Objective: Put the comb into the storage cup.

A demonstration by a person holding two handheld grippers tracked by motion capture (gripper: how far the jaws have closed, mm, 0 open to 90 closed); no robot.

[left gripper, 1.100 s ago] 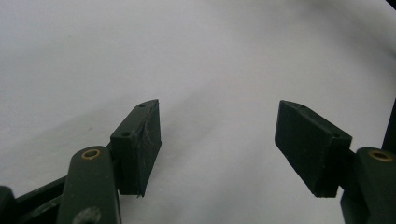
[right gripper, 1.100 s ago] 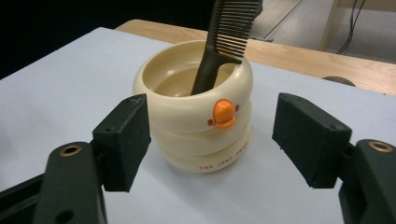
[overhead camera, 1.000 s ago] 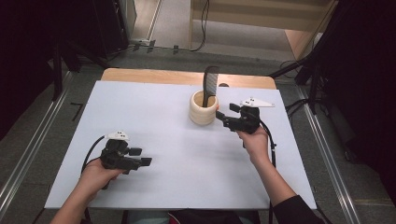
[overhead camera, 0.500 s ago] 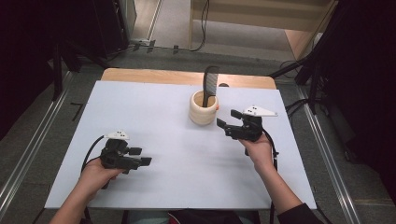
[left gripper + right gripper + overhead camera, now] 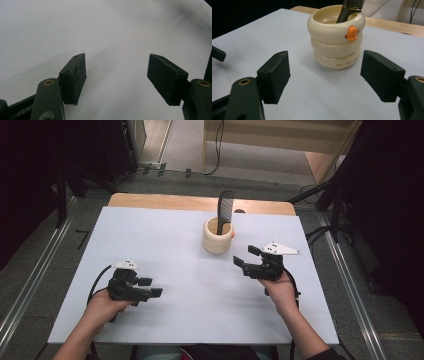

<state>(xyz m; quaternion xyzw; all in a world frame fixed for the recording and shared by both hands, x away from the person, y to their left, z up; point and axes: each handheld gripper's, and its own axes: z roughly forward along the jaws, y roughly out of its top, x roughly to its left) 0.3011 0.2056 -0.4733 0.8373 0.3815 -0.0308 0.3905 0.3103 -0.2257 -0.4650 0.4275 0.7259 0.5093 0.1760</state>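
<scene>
A cream cup (image 5: 218, 236) made of three stacked rings stands upright on the white surface (image 5: 165, 235), toward twelve o'clock from its middle. A black comb (image 5: 225, 211) stands in the cup, leaning against the rim with its toothed end well above it. In the right gripper view the cup (image 5: 336, 37) carries a small orange knob on its top ring and a line of small print on the bottom ring, and the comb (image 5: 349, 8) rises out of its mouth.

The right hand-held gripper (image 5: 246, 258) sits at about four o'clock from the cup, near it but apart, and points toward it. Its jaws stand wide with nothing between them; in its own view the right hand-held gripper (image 5: 324, 72) frames the cup from a little way off.

The left hand-held gripper (image 5: 150, 287) rests low at about seven o'clock from the cup, well apart from it. Its jaws are also wide and hold nothing, with bare surface (image 5: 112, 37) ahead of the left hand-held gripper (image 5: 116, 75).
</scene>
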